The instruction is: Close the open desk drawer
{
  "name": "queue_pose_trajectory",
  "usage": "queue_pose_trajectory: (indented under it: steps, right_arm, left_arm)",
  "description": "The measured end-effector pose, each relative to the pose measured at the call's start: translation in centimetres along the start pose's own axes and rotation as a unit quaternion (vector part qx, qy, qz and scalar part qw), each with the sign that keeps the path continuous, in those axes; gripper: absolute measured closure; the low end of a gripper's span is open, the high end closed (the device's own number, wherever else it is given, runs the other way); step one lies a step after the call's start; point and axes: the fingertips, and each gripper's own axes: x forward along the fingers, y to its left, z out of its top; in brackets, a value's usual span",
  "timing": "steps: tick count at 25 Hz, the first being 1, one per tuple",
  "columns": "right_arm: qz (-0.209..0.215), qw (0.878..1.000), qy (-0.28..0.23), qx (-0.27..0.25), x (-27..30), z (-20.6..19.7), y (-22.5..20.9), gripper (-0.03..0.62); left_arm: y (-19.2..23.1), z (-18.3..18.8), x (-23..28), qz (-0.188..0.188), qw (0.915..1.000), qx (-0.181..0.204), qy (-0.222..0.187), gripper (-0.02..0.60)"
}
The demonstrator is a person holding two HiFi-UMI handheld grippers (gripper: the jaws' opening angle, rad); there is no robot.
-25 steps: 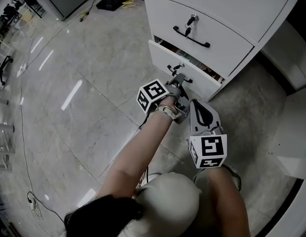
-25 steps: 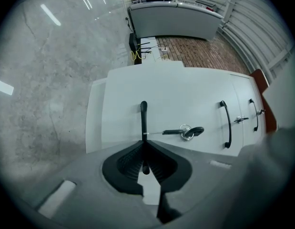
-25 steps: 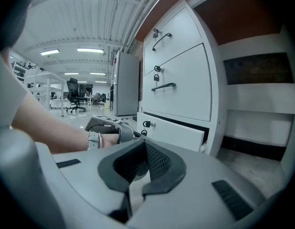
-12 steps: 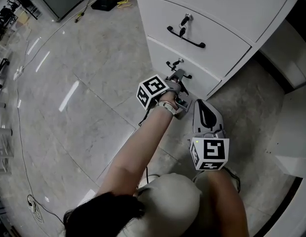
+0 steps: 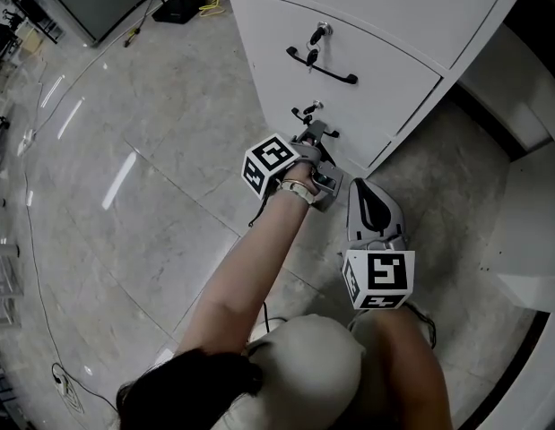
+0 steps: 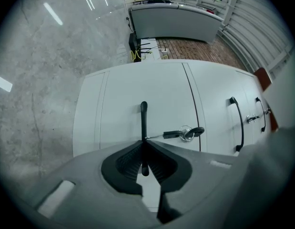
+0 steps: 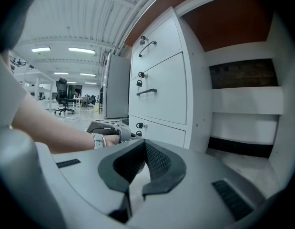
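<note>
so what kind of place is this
Probably an open-plan office or lab: a white drawer unit under a desk, an office chair in the distance, and strip lights on a high ceiling.

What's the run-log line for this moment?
left gripper: shut on bottom drawer handle | right gripper: shut, empty | bottom drawer: pushed in flush

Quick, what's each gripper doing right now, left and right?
Left gripper: closed on the drawer handle.
Right gripper: closed, holding nothing.
</note>
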Motion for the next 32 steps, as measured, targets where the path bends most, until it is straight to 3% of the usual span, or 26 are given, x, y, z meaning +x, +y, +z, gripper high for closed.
queue_pose_trajectory:
  steps: [5,8,12,15,18,25,32]
  right_arm:
    - [0.015,1.0,-0.001,-0.012,0.0,0.2,1.4,0.583]
    - [0.017,1.0,-0.005,-0.01,0.1,0.4,1.6,0.583]
    - [0.023,1.0,-0.005,-0.006,0.0,0.3,1.9,0.583]
    - [0.037,0.999,-0.003,0.01,0.0,0.2,2.3,0.583]
    - [0.048,0.999,-0.003,0.004,0.0,0.3,2.8,0.583]
    - [0.078,0.996,0.002,-0.031,-0.1,2.6,1.9,0.583]
    - [0.116,0.993,-0.012,-0.034,-1.2,7.6,2.3,0.583]
  left_arm:
    - [-0.5,0.2,-0.3,-0.01,0.9998,0.017,-0.006,0.557]
    - [-0.8,0.5,-0.8,-0.017,0.9994,0.029,-0.007,0.45]
    - [-0.3,0.2,-2.7,-0.004,0.9989,0.038,0.028,0.443]
    - [-1.4,0.7,-4.8,-0.014,0.9984,0.044,0.033,0.451]
    - [-3.3,1.6,-6.7,-0.022,0.9967,0.074,0.027,0.573]
    - [-8.1,1.7,-9.6,-0.06,0.9835,0.162,0.053,0.575]
    - [-14.5,1.8,-11.9,-0.092,0.9655,0.239,0.045,0.575]
